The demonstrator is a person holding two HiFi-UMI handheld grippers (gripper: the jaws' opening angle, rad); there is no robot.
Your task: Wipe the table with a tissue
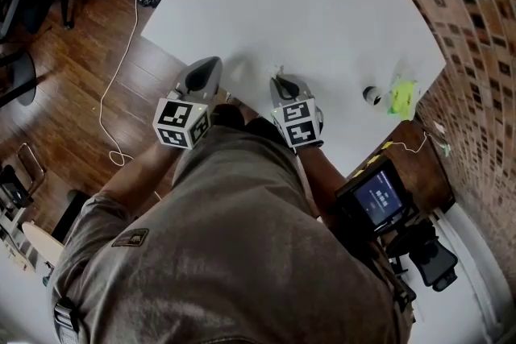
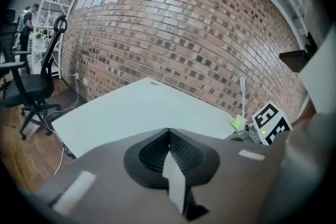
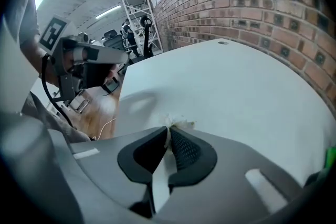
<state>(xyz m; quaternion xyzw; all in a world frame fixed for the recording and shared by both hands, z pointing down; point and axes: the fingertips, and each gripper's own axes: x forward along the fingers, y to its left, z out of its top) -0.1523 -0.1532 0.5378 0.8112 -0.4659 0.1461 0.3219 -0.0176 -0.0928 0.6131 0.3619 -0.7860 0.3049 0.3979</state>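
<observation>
matt table (image 1: 306, 12), paper tissue (image 3: 180, 124), wood flr (image 1: 56, 93), brick wall (image 1: 476, 4)

Head view downward, gripper views skimming table (image 1: 322, 12)

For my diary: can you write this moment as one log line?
left tongs: shut, empty | right tongs: shut on tissue | table: white, tissue over its near edge

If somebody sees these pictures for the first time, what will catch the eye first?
First the big white table, beside a brick wall. Then the two grippers at its near edge: the right gripper is shut on a small tissue, and the left gripper is shut on nothing. A bright yellow-green thing lies at the table's right edge.
</observation>
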